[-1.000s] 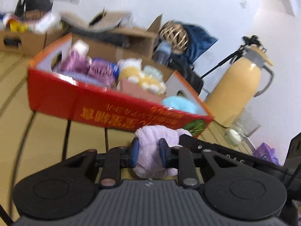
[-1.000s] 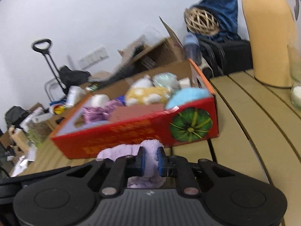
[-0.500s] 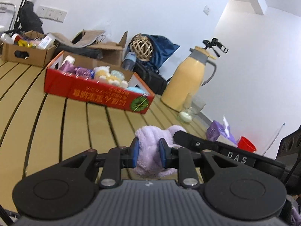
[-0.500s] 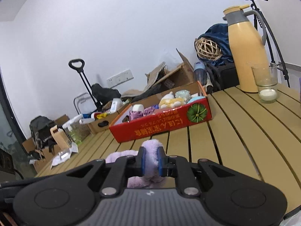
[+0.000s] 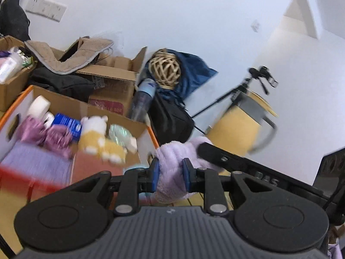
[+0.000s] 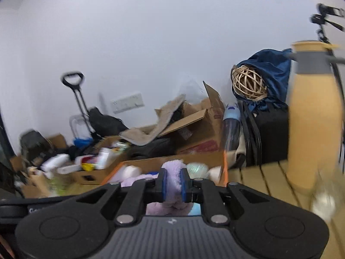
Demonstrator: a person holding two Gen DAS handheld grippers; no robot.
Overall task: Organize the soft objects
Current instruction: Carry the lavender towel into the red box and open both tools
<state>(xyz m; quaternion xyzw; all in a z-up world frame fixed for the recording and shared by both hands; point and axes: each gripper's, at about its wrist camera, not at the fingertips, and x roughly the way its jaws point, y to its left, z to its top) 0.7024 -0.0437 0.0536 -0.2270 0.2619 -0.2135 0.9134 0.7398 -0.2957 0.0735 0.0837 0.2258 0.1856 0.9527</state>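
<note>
A fluffy lavender cloth (image 5: 172, 161) is held at both ends. My left gripper (image 5: 170, 172) is shut on one end. My right gripper (image 6: 173, 183) is shut on the other end of the cloth (image 6: 172, 170); one of its black fingers (image 5: 232, 159) shows in the left wrist view. The cloth hangs over the right end of the red cardboard box (image 5: 64, 104), whose far wall (image 6: 194, 158) lies just ahead of the right gripper. Inside the box lie a yellow-and-white plush toy (image 5: 97, 138), purple knitted pieces (image 5: 43, 133), a white roll (image 5: 39, 105) and a pale green ball (image 5: 119, 132).
A yellow thermos jug (image 6: 312, 118) and a blurred glass (image 6: 325, 196) stand on the slatted wooden table (image 6: 258, 177) to the right of the box. Behind the table are open cardboard boxes (image 5: 112, 82), a black bag (image 5: 170, 118), a wicker ball (image 5: 166, 69) on blue fabric, and a tripod (image 5: 254, 79).
Half a second ago both grippers stood well back from the box with the cloth. Now they are higher and close over its right end. Both grips look unchanged.
</note>
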